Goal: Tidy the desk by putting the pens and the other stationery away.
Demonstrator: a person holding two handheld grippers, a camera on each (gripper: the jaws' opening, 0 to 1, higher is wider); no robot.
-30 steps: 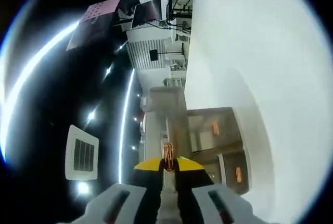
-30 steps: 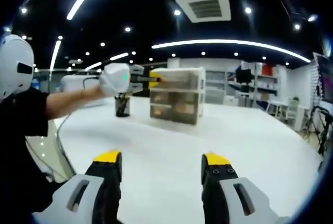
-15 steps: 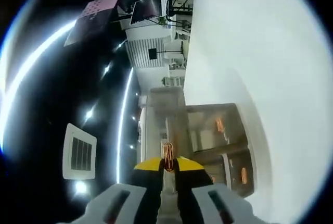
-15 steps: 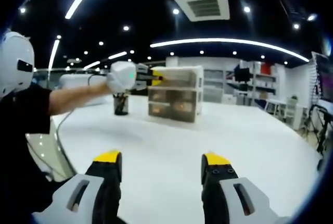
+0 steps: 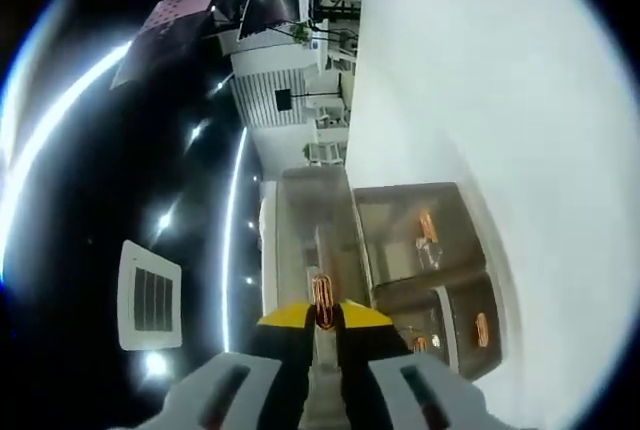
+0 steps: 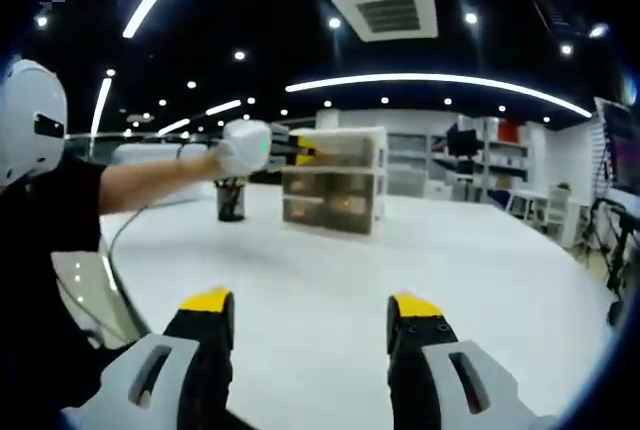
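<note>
My left gripper (image 5: 323,318) is shut on an orange paper clip (image 5: 323,298) that sticks out past its yellow tips. Just beyond the clip stands a clear drawer unit (image 5: 400,250), rolled sideways in the left gripper view, with orange items in its drawers. In the right gripper view the left gripper (image 6: 298,149) reaches out at the top left corner of the drawer unit (image 6: 335,182). A dark pen cup (image 6: 231,200) stands left of the unit on the white desk (image 6: 330,290). My right gripper (image 6: 312,312) hangs open over the desk with nothing between its jaws.
A person's arm and dark sleeve (image 6: 40,240) stretch in from the left of the right gripper view. Shelves and equipment (image 6: 480,160) stand in the room beyond the desk's far edge. A cable (image 6: 120,240) runs along the desk's left edge.
The left gripper with the paper clip has moved closer to the drawer unit, which looms larger in its view. The right gripper has stayed put.
</note>
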